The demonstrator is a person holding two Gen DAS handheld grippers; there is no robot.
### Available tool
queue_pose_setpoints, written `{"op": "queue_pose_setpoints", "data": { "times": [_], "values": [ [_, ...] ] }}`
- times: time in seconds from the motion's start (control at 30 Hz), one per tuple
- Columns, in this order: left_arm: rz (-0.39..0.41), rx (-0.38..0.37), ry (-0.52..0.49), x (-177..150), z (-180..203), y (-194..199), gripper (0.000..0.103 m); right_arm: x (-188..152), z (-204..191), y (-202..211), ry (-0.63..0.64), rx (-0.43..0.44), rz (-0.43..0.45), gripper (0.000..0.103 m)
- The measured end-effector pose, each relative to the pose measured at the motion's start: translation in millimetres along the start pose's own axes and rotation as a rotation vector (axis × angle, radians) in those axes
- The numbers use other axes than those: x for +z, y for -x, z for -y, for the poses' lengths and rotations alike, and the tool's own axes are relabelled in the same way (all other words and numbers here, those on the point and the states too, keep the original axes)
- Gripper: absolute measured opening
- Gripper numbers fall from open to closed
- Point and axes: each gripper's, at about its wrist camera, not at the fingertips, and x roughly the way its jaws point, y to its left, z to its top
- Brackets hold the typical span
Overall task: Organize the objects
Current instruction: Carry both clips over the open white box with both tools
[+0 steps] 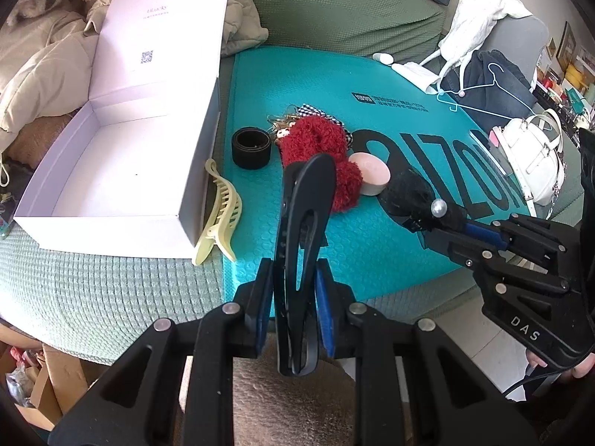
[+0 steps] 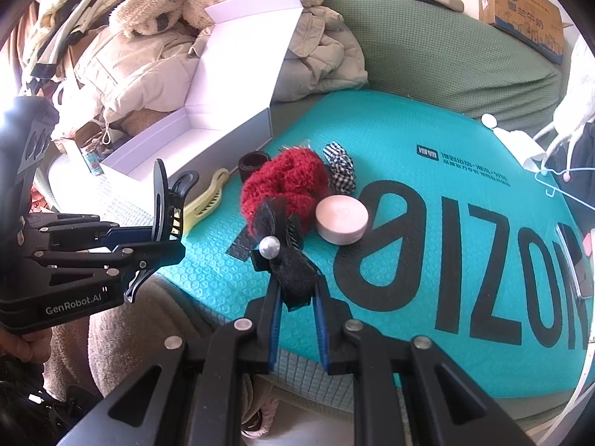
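Both claws are loaded: left gripper (image 1: 293,290) clenches the black hair clip (image 1: 301,245), upright, while right gripper (image 2: 295,297) pinches a black pearl bow (image 2: 286,256). The white box (image 1: 111,171) sits open at ten o'clock, nearer the left hand.

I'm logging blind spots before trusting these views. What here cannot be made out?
- Left wrist: the metal keyring bundle is half hidden by the fluffy red scrunchie.
- Left wrist: the round pink compact is partly covered by that scrunchie.
- Right wrist: the white open box interior is hidden behind its own wall.
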Motion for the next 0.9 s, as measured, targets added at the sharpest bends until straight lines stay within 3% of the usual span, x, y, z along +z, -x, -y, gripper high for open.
{"op": "queue_pose_setpoints", "data": {
  "times": [0.9],
  "values": [
    [0.093, 0.173, 0.153, -10, -77, 85, 0.021, 44, -84, 15, 0.205, 0.193, 0.079, 0.015]
  ]
}}
